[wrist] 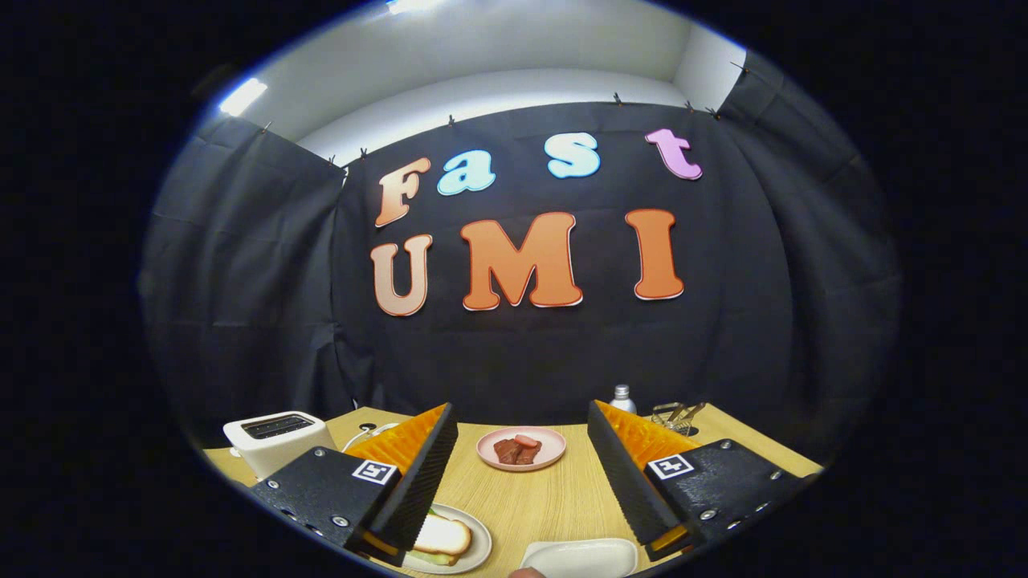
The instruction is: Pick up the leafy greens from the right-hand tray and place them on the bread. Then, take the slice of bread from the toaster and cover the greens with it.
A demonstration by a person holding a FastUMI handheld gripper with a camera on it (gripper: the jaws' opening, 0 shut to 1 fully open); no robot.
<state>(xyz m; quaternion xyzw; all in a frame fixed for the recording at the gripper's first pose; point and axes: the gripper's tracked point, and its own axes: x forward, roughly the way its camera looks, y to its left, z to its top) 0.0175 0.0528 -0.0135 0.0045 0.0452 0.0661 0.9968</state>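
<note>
Wooden table [530,502] spans the lower scene, booth wall rising behind it. Gripper [522,474] sits level above the near part of the table, aimed straight ahead toward the wall, slightly above tabletop height; the fingers are spread wide apart with nothing between them but bare table, so it is open and grips nothing. Left finger [418,474] and right finger [630,474] angle outward like a V.

White toaster [277,440] stands at about 10 o'clock from the gripper, at the table's far left, just beyond the left finger's housing; slot on top is visible, cannot tell whether bread sits in it. White plate [474,550] lies at about 7 o'clock, close under the left fingertip, partly hidden by it. On it a bread slice [442,536] lies flat, with a bit of leafy greens [430,556] peeking out beneath the slice's near edge, so the bread covers the greens. White tray [582,558] lies at about 5 o'clock, near and just inside the right finger, looks bare on the visible part. Pink plate [522,449] sits at 12 o'clock, ahead between the fingers, holding dark red meat pieces [516,449]. Small wire rack [677,415] stands at about 1 o'clock at the far table edge, beyond the right finger. Bottle [622,399] with a pale cap stands just left of the rack, near the wall.
</note>
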